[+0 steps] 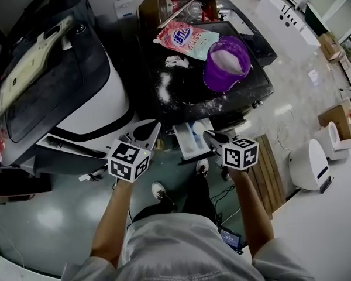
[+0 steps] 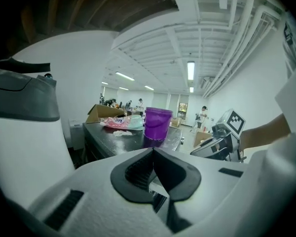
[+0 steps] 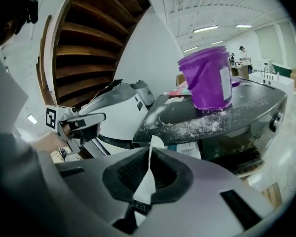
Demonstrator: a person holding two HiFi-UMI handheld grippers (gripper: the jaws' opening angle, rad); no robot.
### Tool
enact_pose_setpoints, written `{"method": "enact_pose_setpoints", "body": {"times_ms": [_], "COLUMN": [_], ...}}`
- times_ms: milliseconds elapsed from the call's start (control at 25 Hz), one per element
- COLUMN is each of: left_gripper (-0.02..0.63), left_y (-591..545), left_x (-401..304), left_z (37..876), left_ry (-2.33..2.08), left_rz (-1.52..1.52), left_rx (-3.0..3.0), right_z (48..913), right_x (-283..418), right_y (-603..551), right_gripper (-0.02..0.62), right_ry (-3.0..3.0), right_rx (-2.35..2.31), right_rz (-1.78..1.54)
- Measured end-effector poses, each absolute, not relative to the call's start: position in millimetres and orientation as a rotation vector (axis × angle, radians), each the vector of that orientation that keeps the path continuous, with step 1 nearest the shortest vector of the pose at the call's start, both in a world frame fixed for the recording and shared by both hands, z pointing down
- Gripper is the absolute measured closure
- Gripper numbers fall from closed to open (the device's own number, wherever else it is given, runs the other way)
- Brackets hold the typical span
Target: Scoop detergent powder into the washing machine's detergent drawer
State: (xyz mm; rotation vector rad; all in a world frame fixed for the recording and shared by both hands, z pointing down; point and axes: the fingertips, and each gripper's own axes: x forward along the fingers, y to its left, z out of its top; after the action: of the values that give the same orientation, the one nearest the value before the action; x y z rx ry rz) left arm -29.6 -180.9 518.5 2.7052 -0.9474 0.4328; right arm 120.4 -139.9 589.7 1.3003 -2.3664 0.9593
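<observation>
The washing machine's dark top (image 1: 187, 92) carries a purple bucket (image 1: 227, 63) of white powder and a pink detergent bag (image 1: 184, 40). Loose powder (image 1: 164, 86) lies spilled across the top. Below the front edge, the white detergent drawer (image 1: 190, 140) is pulled out. My left gripper (image 1: 154, 127) hovers just left of the drawer and my right gripper (image 1: 208, 135) just right of it. Both are shut and neither visibly holds anything. In the left gripper view the jaws (image 2: 153, 152) meet. In the right gripper view the jaws (image 3: 149, 158) meet, with a thin white sliver showing between them.
A second white-and-black machine (image 1: 76, 98) stands at the left, close to my left gripper. An open cardboard box (image 1: 175, 2) sits behind the bag. A person's shoes (image 1: 161, 192) and cables lie on the floor below the drawer. A wooden pallet (image 1: 272, 168) is at the right.
</observation>
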Motion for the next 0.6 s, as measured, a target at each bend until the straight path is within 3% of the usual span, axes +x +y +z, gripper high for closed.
{"method": "enact_pose_setpoints", "body": {"times_ms": [600], "left_gripper": [0.600], "left_y": [-174], "left_x": [-67], "left_z": [522], "left_ry": [-1.046], "left_rz": [0.409], "left_rx": [2.639], "right_z": [643], "right_x": [73], "right_y": [-163], "right_gripper": [0.583], "right_ry": [-2.179], "right_rx": [0.967], "right_rz": [0.415]}}
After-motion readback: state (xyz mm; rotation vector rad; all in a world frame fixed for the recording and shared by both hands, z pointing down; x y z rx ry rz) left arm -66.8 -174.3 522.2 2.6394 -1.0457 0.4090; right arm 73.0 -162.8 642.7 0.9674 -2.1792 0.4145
